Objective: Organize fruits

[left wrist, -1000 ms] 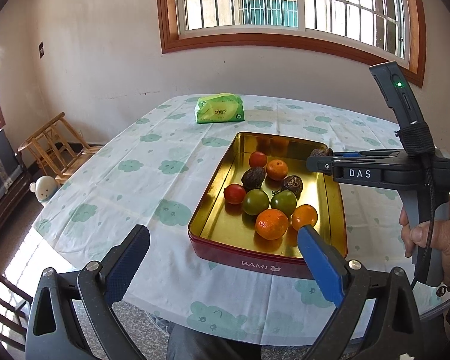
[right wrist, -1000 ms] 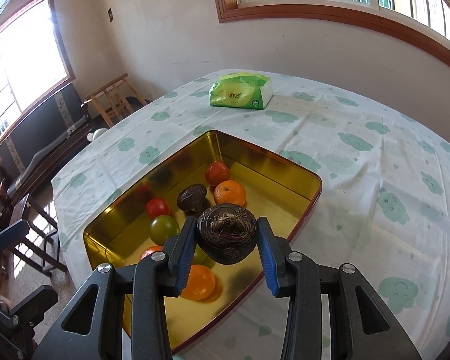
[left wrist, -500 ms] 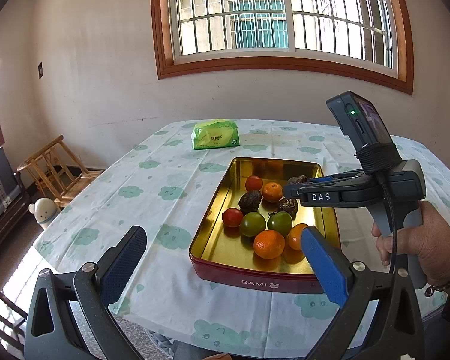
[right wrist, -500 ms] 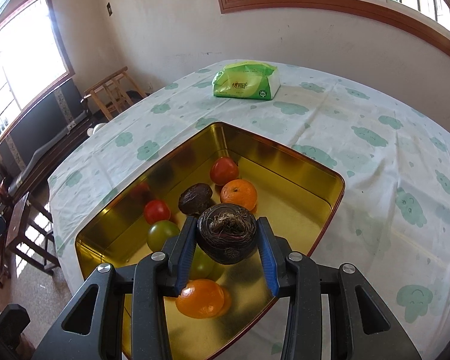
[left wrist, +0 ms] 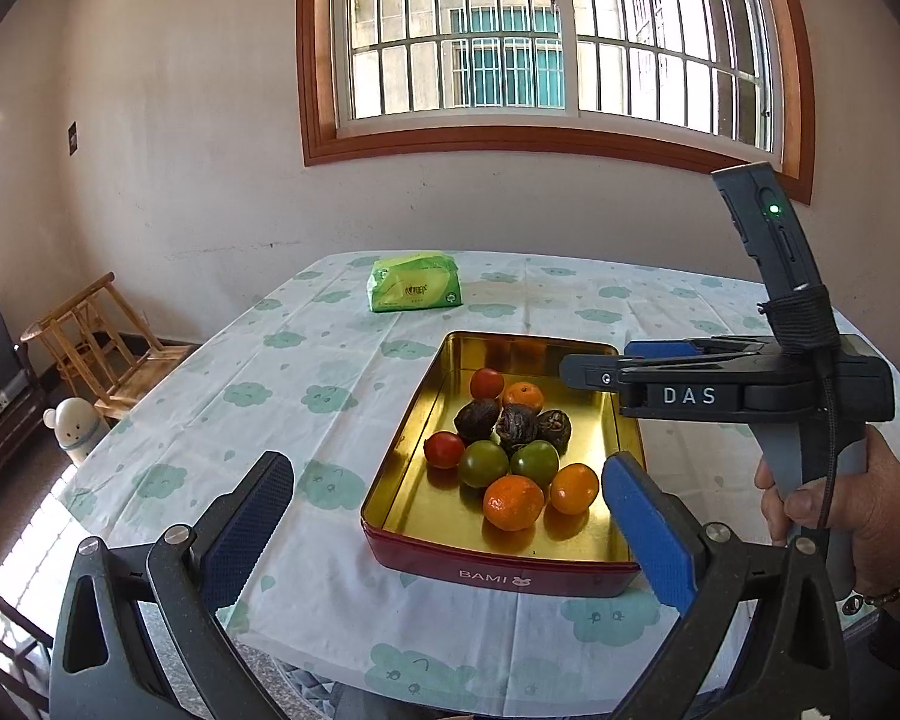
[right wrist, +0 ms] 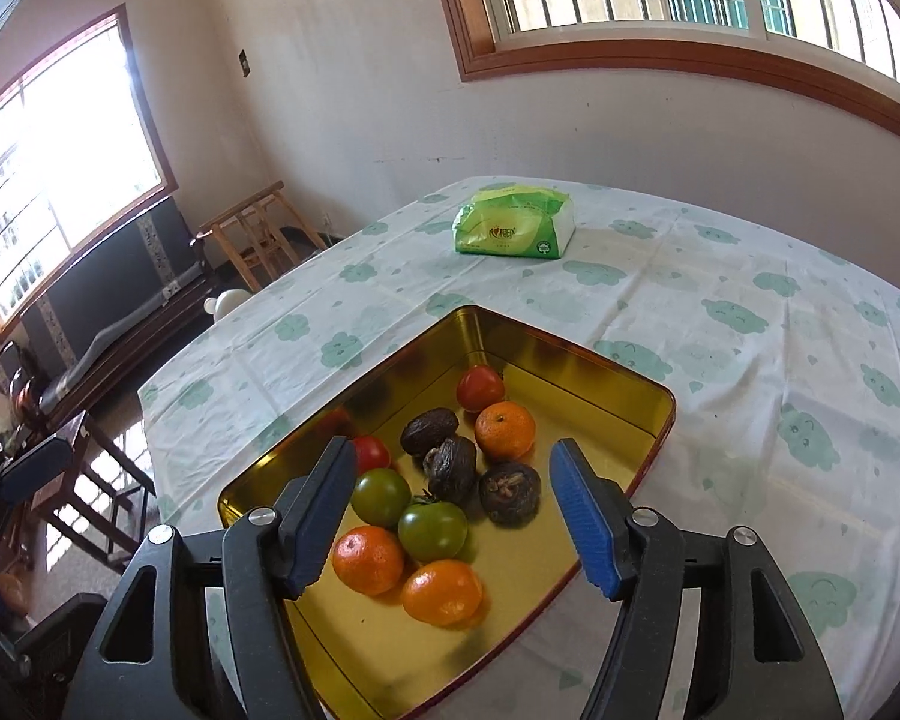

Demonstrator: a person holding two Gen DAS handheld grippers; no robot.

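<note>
Fruit fills the gold tin [right wrist: 660,420] on the table: three dark wrinkled fruits [right wrist: 450,468] lie clustered mid-tin, ringed by oranges [right wrist: 504,429], green tomatoes [right wrist: 432,531] and red tomatoes [right wrist: 480,387]. Your right gripper [right wrist: 456,516] hangs above them, its jaws opening with nothing between. Your left gripper [left wrist: 444,516] stands wide apart, empty, short of the tin's near wall.

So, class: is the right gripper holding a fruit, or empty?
Empty. The right gripper has its jaws opening with nothing between them; all three dark wrinkled fruits lie in the gold tin.
</note>
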